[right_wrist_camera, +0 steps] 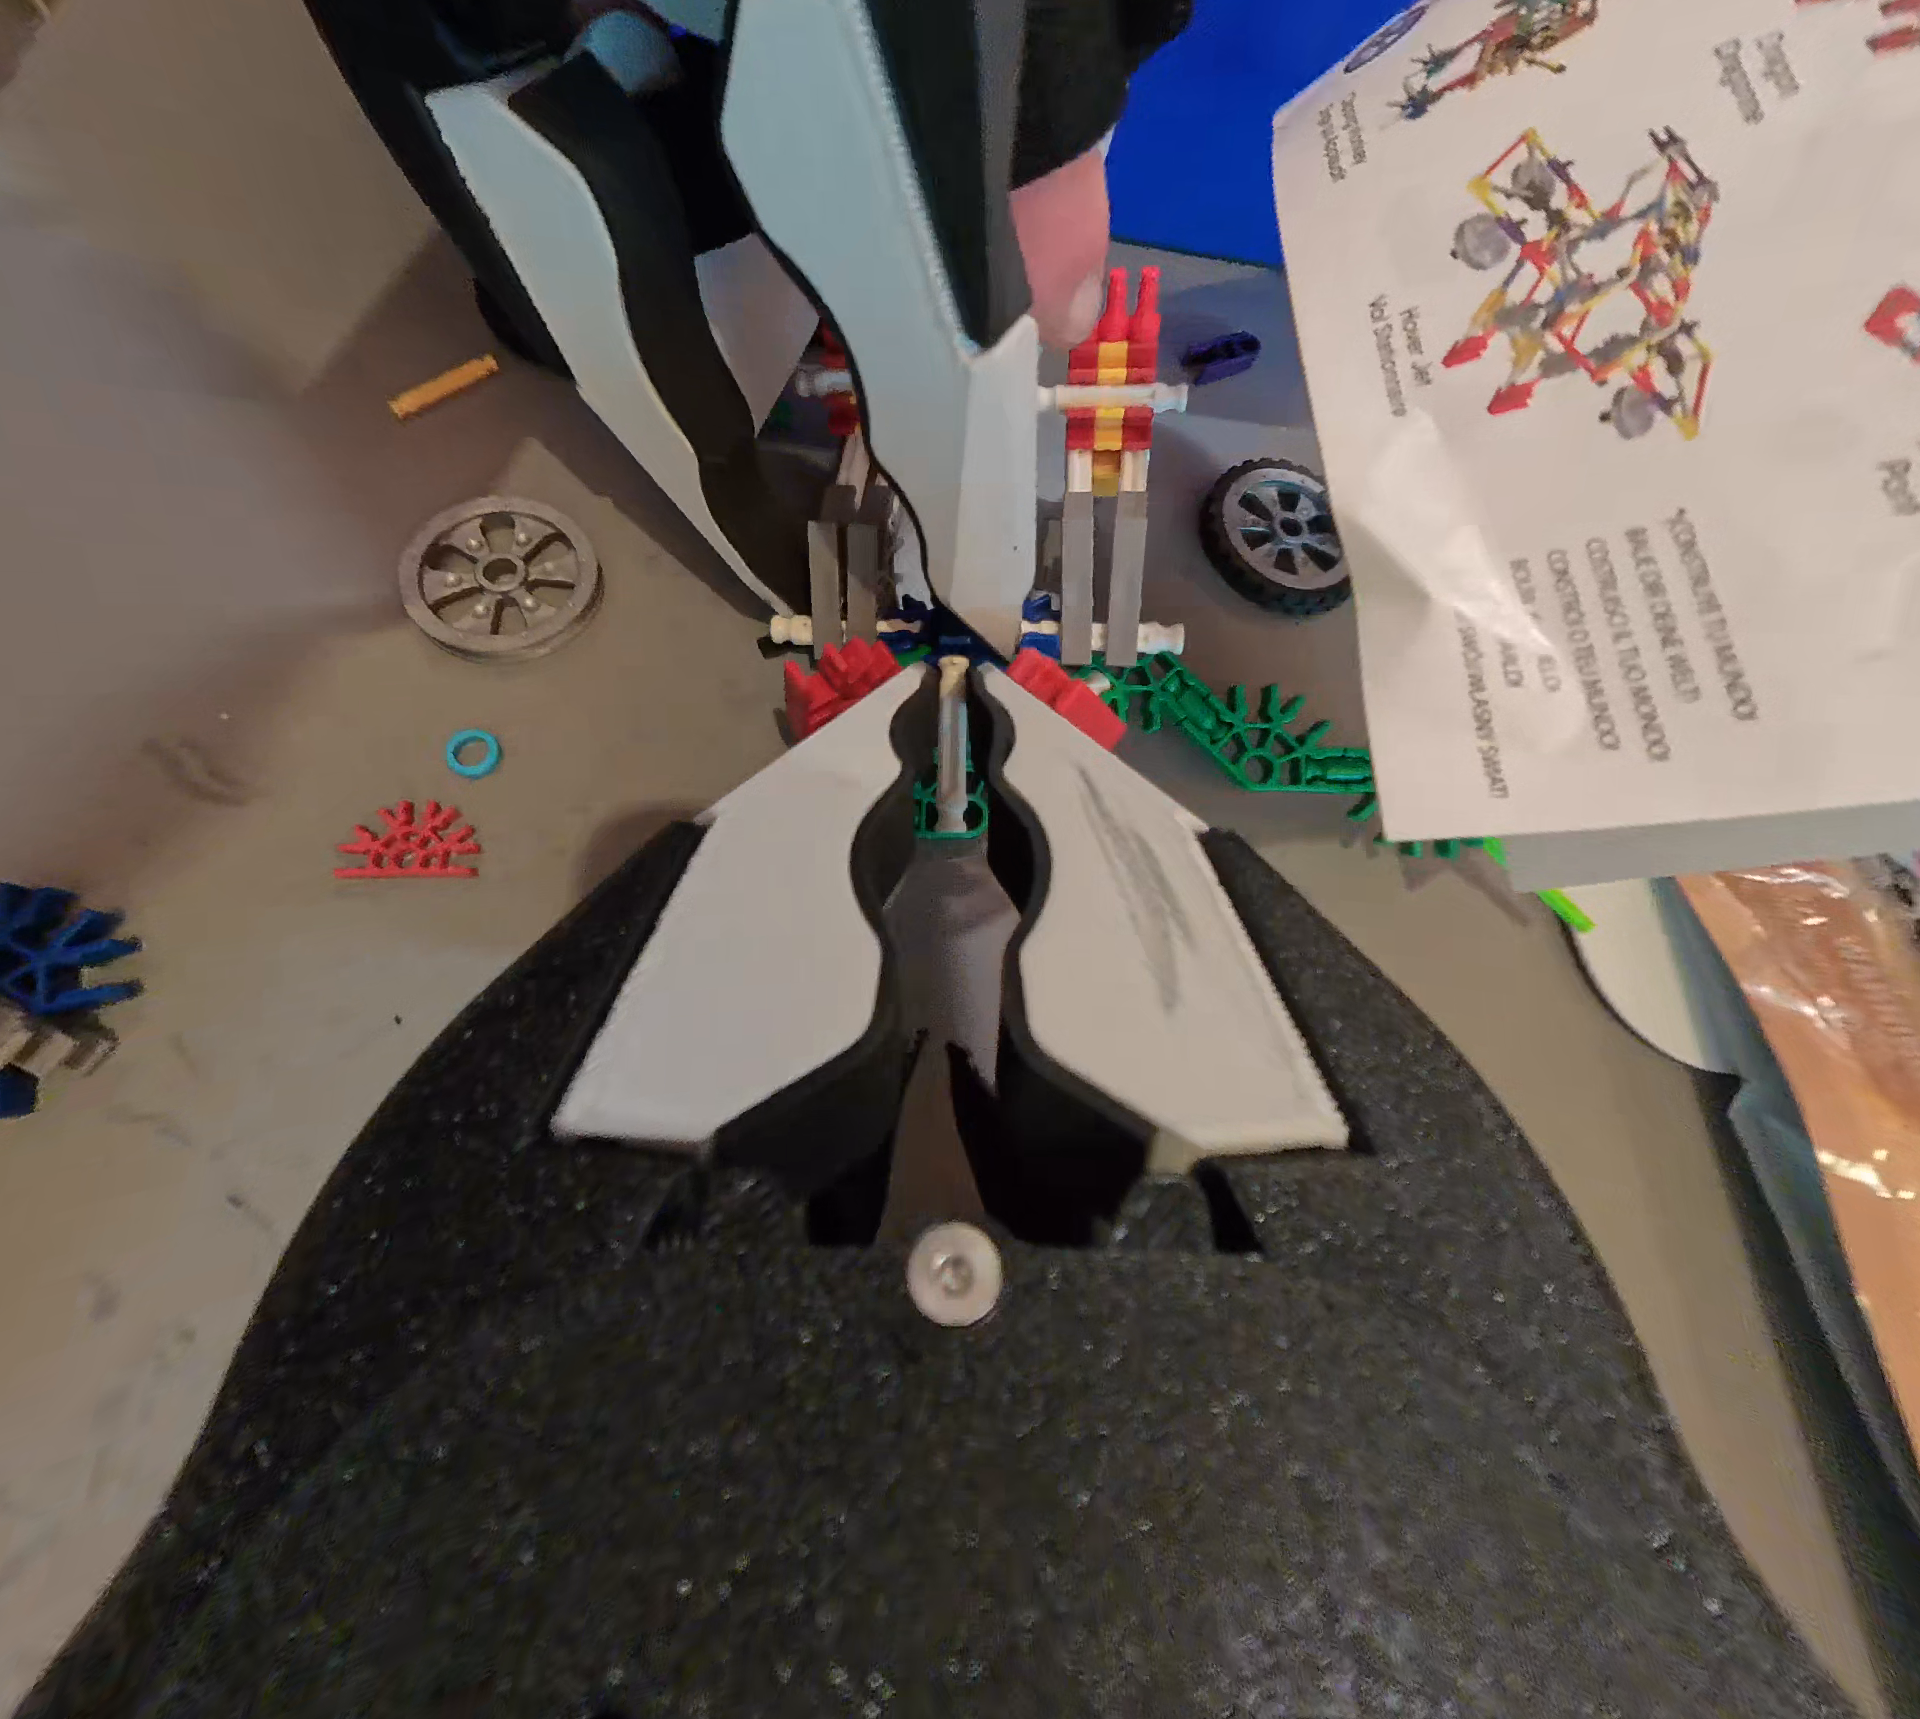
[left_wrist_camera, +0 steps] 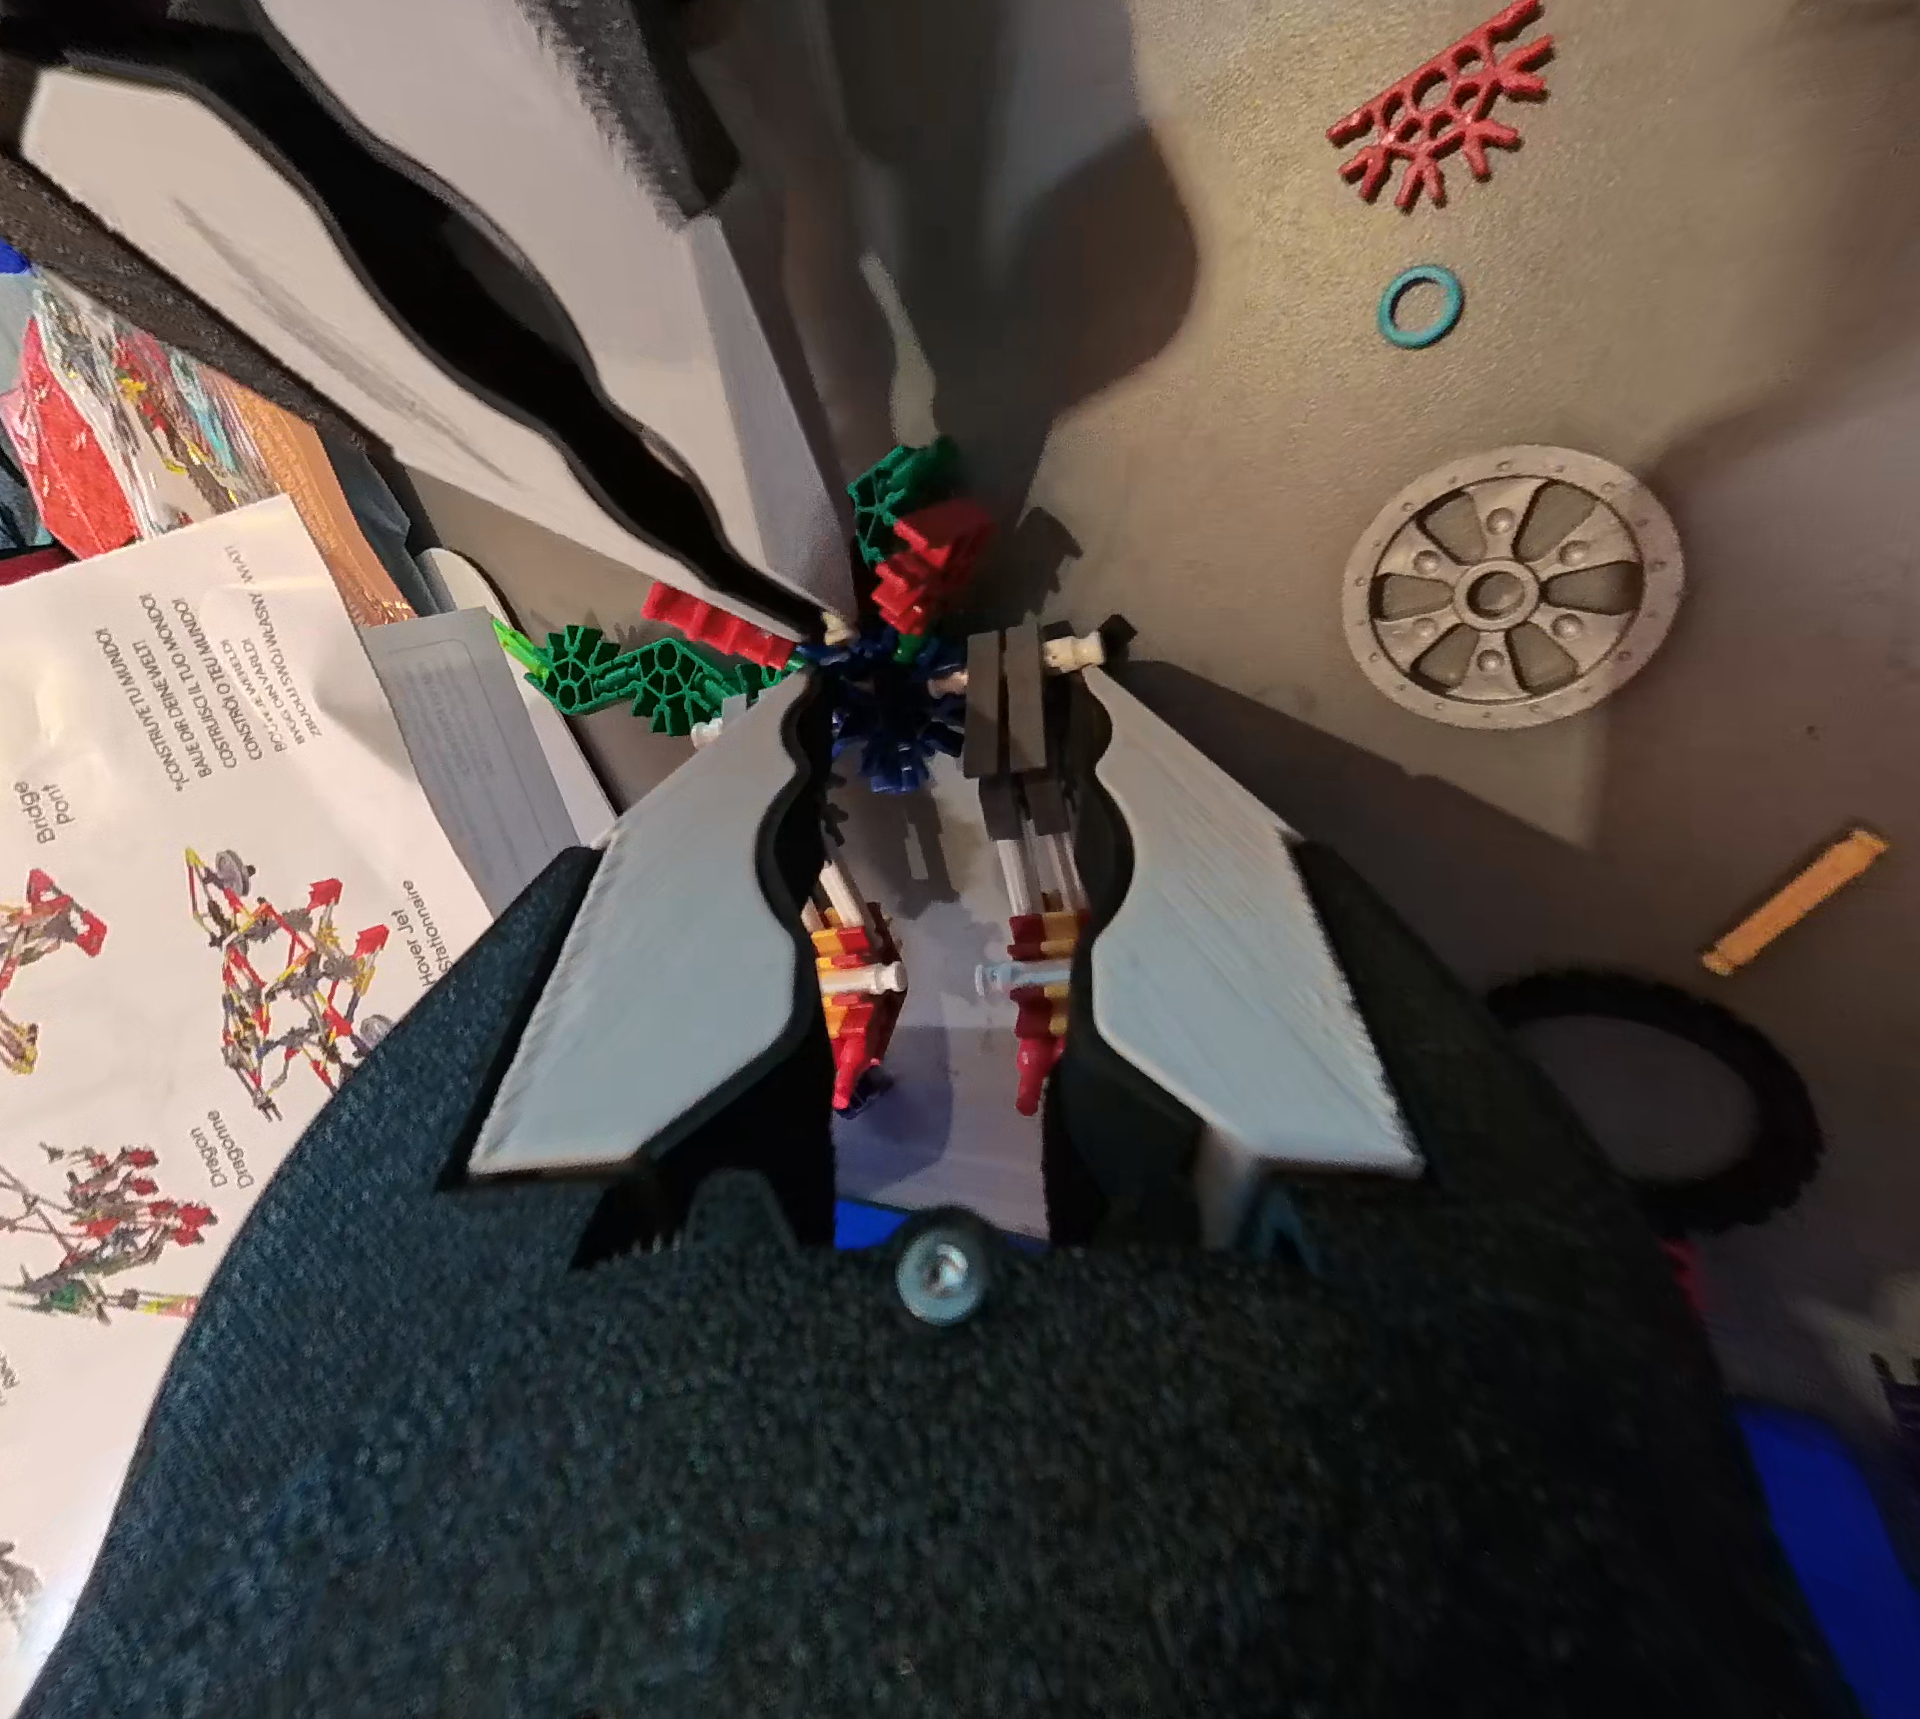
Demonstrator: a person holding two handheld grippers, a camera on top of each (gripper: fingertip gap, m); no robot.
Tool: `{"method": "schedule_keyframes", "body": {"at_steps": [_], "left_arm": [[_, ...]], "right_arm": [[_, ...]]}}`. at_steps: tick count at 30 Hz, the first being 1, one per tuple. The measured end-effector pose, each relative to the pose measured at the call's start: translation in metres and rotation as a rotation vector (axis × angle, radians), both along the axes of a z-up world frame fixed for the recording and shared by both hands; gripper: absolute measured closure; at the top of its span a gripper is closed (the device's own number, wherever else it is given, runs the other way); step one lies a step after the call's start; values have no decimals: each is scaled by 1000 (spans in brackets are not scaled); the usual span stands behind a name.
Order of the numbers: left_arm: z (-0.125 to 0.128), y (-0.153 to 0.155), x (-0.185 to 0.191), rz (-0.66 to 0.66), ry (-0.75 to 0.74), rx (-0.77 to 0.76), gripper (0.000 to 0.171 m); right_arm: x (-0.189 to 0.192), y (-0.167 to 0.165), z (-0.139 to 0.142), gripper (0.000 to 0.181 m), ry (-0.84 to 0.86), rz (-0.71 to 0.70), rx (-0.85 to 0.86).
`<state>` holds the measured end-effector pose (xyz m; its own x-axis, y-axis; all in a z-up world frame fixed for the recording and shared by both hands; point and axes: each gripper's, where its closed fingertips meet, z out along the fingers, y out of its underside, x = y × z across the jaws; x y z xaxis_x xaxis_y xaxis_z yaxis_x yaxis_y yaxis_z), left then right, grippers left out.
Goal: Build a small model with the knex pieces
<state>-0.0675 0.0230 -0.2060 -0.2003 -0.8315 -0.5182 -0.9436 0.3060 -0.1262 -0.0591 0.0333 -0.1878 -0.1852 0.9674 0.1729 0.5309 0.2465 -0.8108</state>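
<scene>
The right claw [right_wrist_camera: 948,670] is pinching a thin white rod [right_wrist_camera: 951,760] that sticks out of the toy model [right_wrist_camera: 1107,464]. Its two tips sit close together on the rod, right by the blue hub piece [left_wrist_camera: 894,724] in the middle of the model. The left claw [left_wrist_camera: 940,682] is spread partway, with one finger on each side of the model. One fingertip is by the blue hub and the other is by the dark gray bars [left_wrist_camera: 1003,703]. I cannot tell if it is squeezing the model or only sitting around it.

The model is made of rods and snap pieces. It rests on the gray worktop [right_wrist_camera: 208,215] between the two claws, which meet tip to tip over it. It has red connectors [left_wrist_camera: 925,563], green connectors [right_wrist_camera: 1236,734] and red and yellow stacks on white rods.

Farther out on the worktop lie a loose silver wheel hub [left_wrist_camera: 1512,583], a small teal ring [left_wrist_camera: 1421,306], a flat red fan piece [left_wrist_camera: 1449,100] and a short orange rod [left_wrist_camera: 1795,900]. A black tire with a hub [right_wrist_camera: 1283,537] sits near the model. A sheet with toy pictures [right_wrist_camera: 1621,319] covers part of the green pieces. A blue bin [right_wrist_camera: 1299,7] is behind it.
</scene>
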Motion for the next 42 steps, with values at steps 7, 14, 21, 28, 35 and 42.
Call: {"method": "schedule_keyframes", "body": {"at_steps": [7, 14, 21, 28, 35, 42], "left_arm": [[0, 0, 0, 3, -6, 1, 128], [0, 0, 0, 6, -6, 2, 128], [0, 0, 0, 7, -3, 7, 128], [0, 0, 0, 7, -9, 5, 128], [0, 0, -1, 9, -11, 8, 128], [0, 0, -1, 7, -13, 9, 128]], "right_arm": [[-1, 0, 1, 177, -17, -41, -160], [-1, 1, 0, 177, -135, -74, -141], [-2, 1, 1, 177, -118, -58, -255], [-2, 1, 1, 178, -78, -46, -288], [-2, 1, 1, 177, -84, -66, -342], [-2, 1, 0, 177, -65, -43, -92]]}}
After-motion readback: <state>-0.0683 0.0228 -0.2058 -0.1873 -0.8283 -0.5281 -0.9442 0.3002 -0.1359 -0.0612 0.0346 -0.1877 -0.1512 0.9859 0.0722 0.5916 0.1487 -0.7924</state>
